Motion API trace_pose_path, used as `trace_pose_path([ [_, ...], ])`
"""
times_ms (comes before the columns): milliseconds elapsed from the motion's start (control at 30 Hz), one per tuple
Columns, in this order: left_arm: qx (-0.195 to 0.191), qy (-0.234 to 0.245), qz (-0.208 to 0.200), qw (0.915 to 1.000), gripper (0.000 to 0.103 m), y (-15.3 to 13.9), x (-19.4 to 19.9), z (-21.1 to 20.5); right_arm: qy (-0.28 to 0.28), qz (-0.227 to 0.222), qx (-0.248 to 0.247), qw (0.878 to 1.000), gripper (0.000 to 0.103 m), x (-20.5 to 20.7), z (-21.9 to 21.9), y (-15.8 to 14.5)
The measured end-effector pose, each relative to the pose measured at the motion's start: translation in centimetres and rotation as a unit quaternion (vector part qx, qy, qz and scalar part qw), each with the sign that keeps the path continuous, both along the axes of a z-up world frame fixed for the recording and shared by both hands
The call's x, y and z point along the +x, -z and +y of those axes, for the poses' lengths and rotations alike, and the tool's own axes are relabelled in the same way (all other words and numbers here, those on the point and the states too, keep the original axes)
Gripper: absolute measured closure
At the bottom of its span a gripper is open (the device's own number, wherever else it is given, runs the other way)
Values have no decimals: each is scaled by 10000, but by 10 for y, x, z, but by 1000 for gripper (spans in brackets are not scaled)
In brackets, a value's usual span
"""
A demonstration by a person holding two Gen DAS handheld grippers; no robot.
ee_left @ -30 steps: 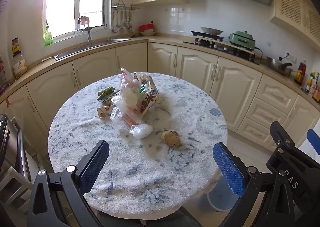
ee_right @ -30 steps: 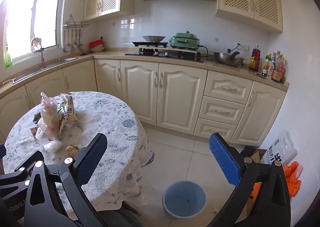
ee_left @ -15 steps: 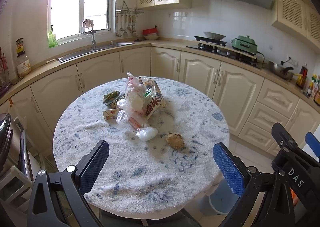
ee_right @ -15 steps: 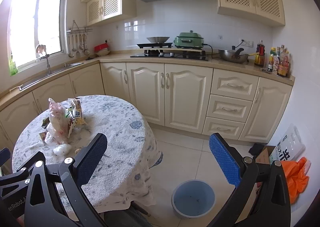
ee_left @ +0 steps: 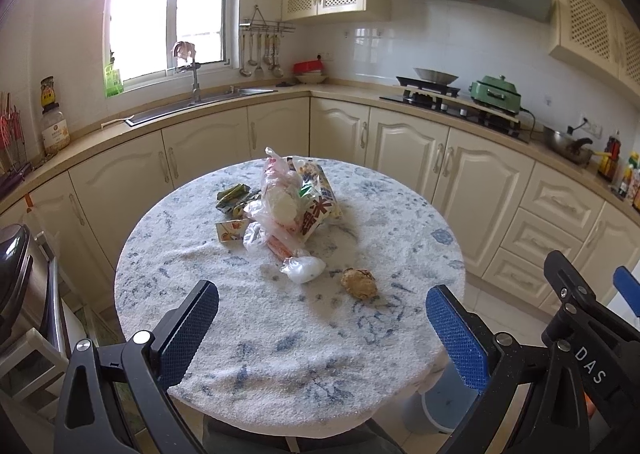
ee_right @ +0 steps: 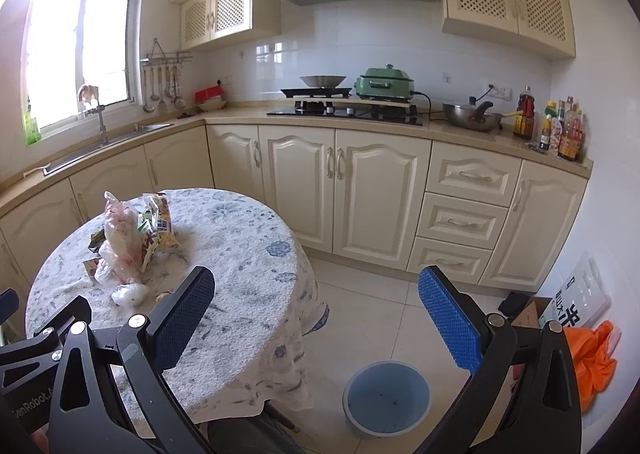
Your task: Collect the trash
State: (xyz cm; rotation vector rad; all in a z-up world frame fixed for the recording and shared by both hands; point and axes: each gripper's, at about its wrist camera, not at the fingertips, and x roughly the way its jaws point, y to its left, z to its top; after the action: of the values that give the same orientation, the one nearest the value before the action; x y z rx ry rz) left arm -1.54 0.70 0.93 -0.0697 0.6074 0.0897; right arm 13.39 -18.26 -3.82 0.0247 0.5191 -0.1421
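Trash: a loose heap on the round tabletop (ee_left: 280, 334), toward its far half. Items:
- brown crumpled lump (ee_left: 359, 282), nearest the front edge, lying apart from the rest;
- white crumpled wad (ee_left: 303, 269), just beside the lump;
- clear plastic bags (ee_left: 276, 201), piled and standing tall;
- printed snack bag (ee_left: 318, 199), leaning against the plastic;
- green wrappers (ee_left: 234, 195) and a small carton (ee_left: 231, 230), on the heap's far-left side.

The exact count inside the heap cannot be told; the bags overlap.

Receptacle: grey-blue bin (ee_right: 387, 398) on the floor, to the right of the table and partly under the cloth's hang. It looks empty.

Left claw (ee_left: 320, 328): jaws wide apart, holding nothing, hovering over the near edge of the tabletop, short of the trash.
Right claw (ee_right: 316, 320): jaws wide apart, holding nothing, above the floor between table and bin.

Risks, judged:
- the fluffy cloth may bunch between the fingers on a low pinch at the lump;
- thin plastic may slip, or drag neighbouring wrappers off the edge;
- light pieces may miss the bin, since the cloth overhangs part of it.
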Motion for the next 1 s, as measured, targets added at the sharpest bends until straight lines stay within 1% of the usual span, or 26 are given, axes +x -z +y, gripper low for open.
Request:
trace_pose_path([
  [300, -19, -45, -11, 10000, 1, -1, -3, 2, -43, 12, -30, 10000, 0, -1, 2, 0],
  [633, -44, 46, 28, 10000, 1, 1, -3, 2, -79, 29, -51, 10000, 0, -1, 6, 2],
  [767, 43, 29, 30, 10000, 1, 1, -3, 0, -75, 48, -46, 10000, 0, 0, 6, 3],
  [1000, 64, 91, 58, 9999, 1, 2, -4, -3, -71, 67, -33, 9999, 0, 0, 5, 4],
])
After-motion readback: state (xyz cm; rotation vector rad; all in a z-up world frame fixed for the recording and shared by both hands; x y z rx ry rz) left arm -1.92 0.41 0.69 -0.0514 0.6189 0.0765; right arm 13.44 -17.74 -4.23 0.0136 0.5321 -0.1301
